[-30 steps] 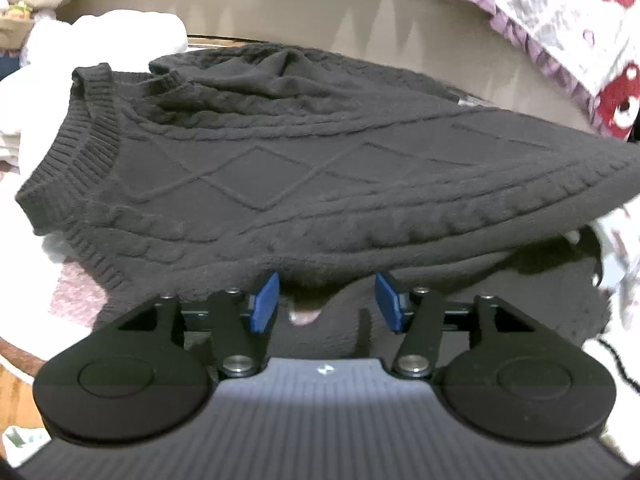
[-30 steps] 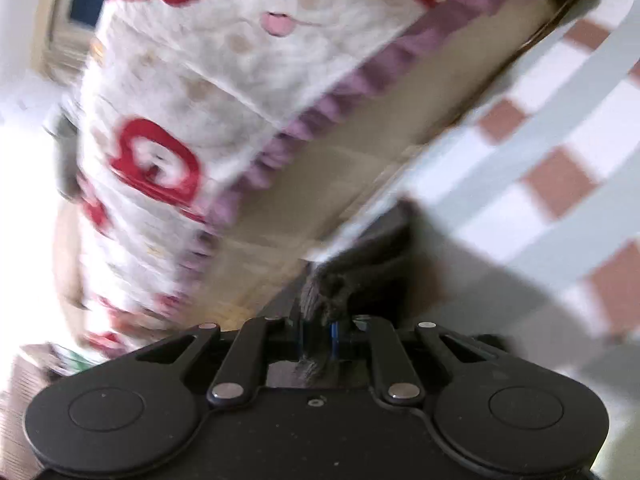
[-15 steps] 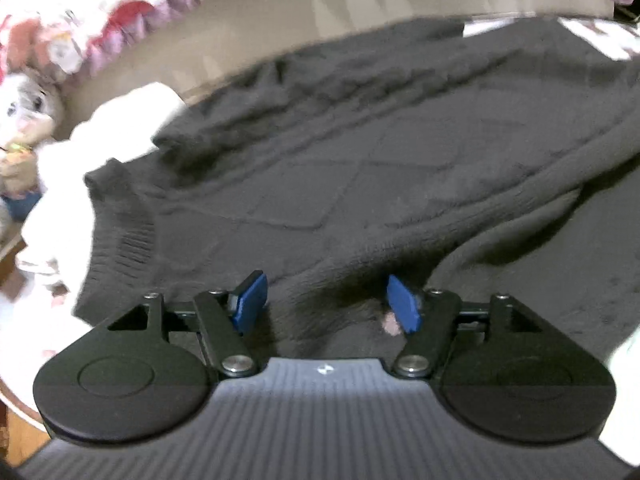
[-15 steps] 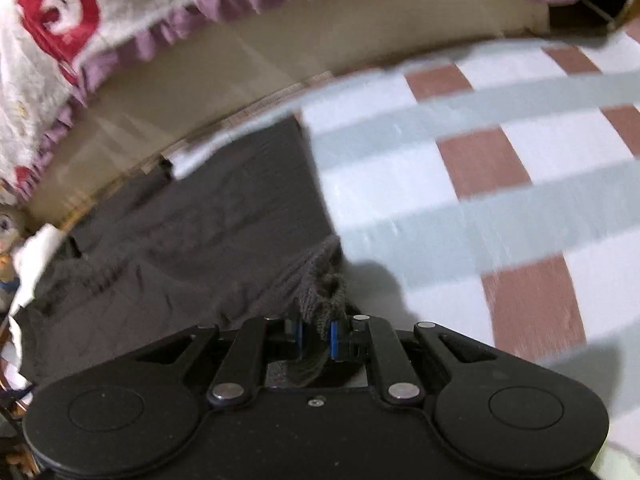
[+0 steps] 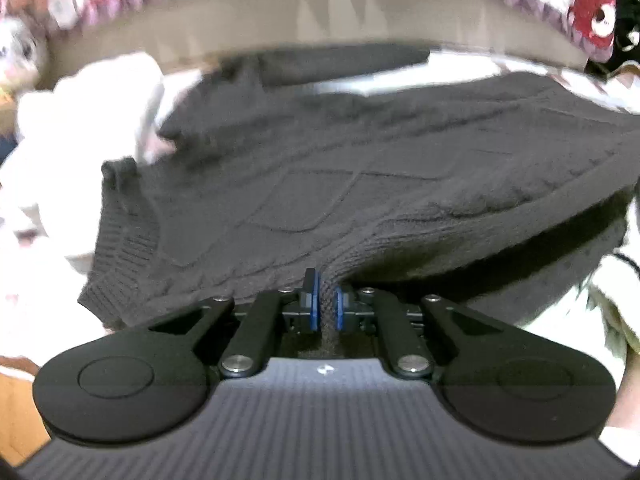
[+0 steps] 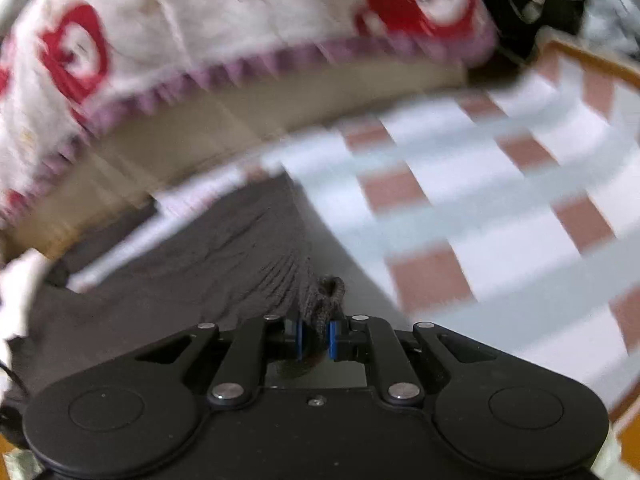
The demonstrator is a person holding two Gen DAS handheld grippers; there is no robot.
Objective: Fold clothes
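A dark grey cable-knit sweater (image 5: 340, 168) lies spread ahead in the left wrist view, its ribbed hem at the left. My left gripper (image 5: 326, 306) is shut on a fold of its near edge, knit pinched between the blue pads. In the right wrist view the same sweater (image 6: 192, 256) stretches away to the left over a checked cloth. My right gripper (image 6: 316, 338) is shut on a bunched ribbed edge of it. Both views are blurred by motion.
A white, red and purple-frilled blanket (image 6: 168, 40) hangs over a beige edge at the back. The red, white and grey checked cloth (image 6: 480, 208) covers the surface on the right. White garments (image 5: 80, 120) lie left of the sweater.
My left gripper was open at the sweater's near edge and has shut on it. My right gripper has kept its hold and swung, so the sweater lies stretched to its left.
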